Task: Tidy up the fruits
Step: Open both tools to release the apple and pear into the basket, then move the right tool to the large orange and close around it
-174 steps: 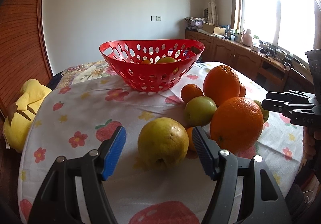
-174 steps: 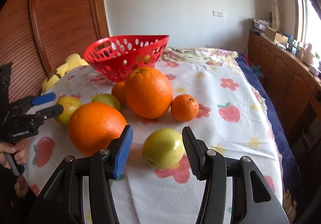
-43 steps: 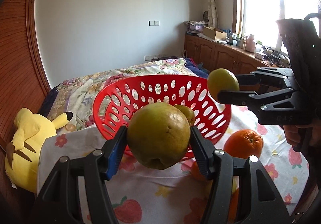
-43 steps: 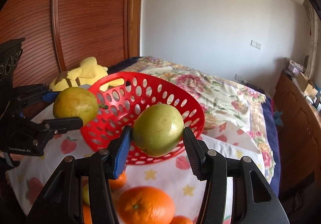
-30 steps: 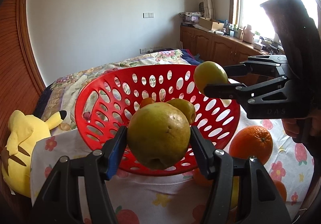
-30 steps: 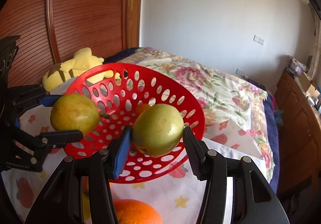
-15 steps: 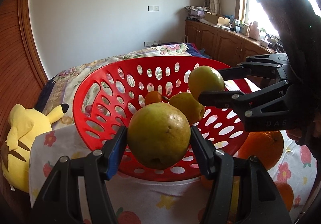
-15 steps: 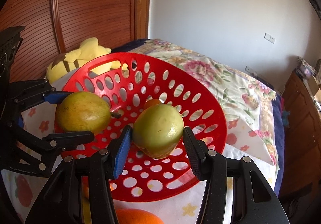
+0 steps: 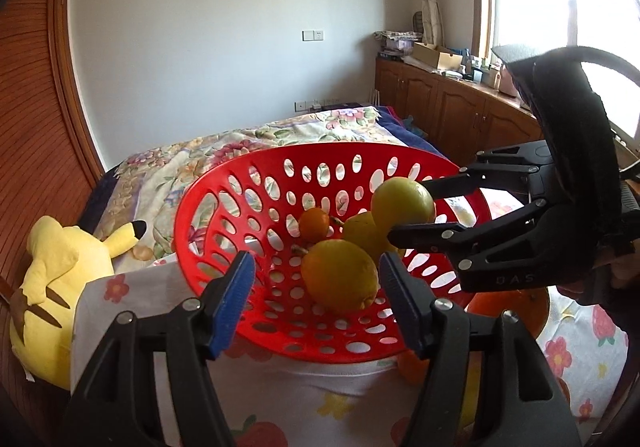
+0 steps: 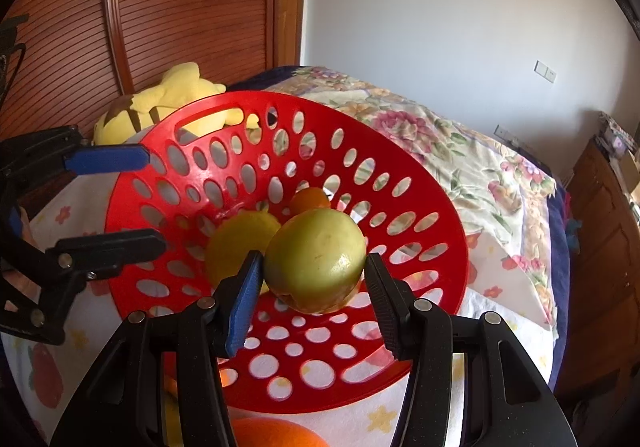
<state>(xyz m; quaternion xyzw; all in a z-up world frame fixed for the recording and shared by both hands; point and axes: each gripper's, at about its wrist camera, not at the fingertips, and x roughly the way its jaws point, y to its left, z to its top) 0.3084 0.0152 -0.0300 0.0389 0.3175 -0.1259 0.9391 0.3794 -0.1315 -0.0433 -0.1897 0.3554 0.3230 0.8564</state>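
A red perforated basket (image 9: 224, 187) (image 10: 420, 183) stands on the flowered tablecloth. My left gripper (image 9: 316, 271) (image 10: 154, 200) hovers over its near rim with jaws opening; the pads touch nothing. The yellow-green pear (image 9: 339, 275) sits below and between them inside the basket and shows blurred in the right wrist view (image 10: 240, 243). My right gripper (image 10: 313, 267) (image 9: 408, 209) is over the basket, shut on a green apple (image 10: 316, 259) (image 9: 402, 201). A small orange (image 9: 315, 223) (image 10: 310, 199) and a yellow fruit (image 9: 362, 233) lie in the basket.
A yellow plush toy (image 9: 60, 267) (image 10: 176, 95) lies left of the basket. Oranges (image 9: 508, 307) (image 10: 276, 433) rest on the cloth in front of it. Wooden cabinets (image 9: 460, 115) line the right wall, and a person's hand (image 9: 616, 275) holds the right gripper.
The left jaws have spread and the pear has left them, dropping into the basket. The right gripper, still holding the apple, has sunk a little further over the basket.
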